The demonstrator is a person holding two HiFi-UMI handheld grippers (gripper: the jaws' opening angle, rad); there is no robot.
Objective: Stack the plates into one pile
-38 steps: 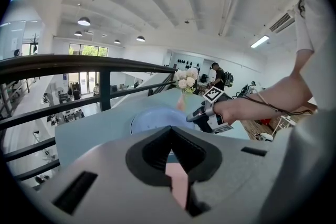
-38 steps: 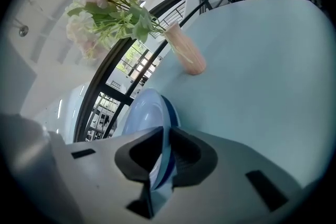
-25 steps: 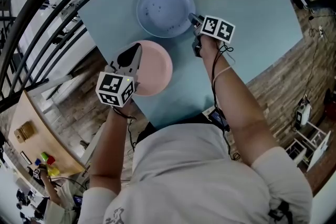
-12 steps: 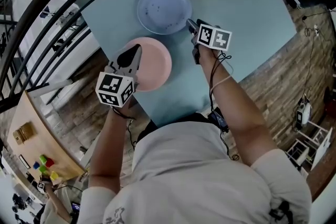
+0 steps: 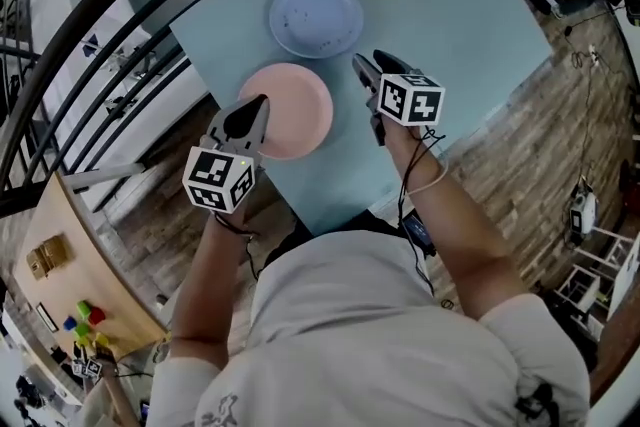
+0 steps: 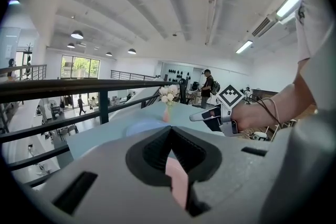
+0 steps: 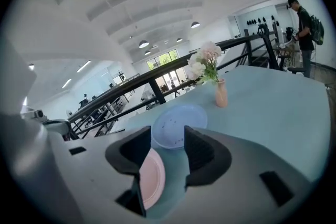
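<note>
A plain pink plate [image 5: 290,110] lies flat by the worktop's [image 5: 450,25] left edge, a speckled blue plate [image 5: 315,17] just beyond. The left gripper's [image 5: 254,105] fingers are closed at the pink rim. The right gripper's [image 5: 362,63] fingers are apart and empty.

Bright, even indoor light throughout. Round ceiling lamps [image 6: 77,34] and a strip light [image 6: 290,2] glow overhead, and the far windows [image 6: 79,66] are blown out white. In the head view, shadows on the table [image 5: 470,35] are faint and soft with no hard glare, and straight lines bow hard toward the corners. Both gripper views have a black round vignette and heavy fisheye stretch at the rim. The railing [image 6: 79,87] reads dark against the daylight. The left gripper [image 6: 169,131] is close and out of focus, and the pink plate [image 6: 177,183] pinched in it is just a blur. The right gripper [image 7: 167,136], jaws apart, is soft too. The far room is sharp.
</note>
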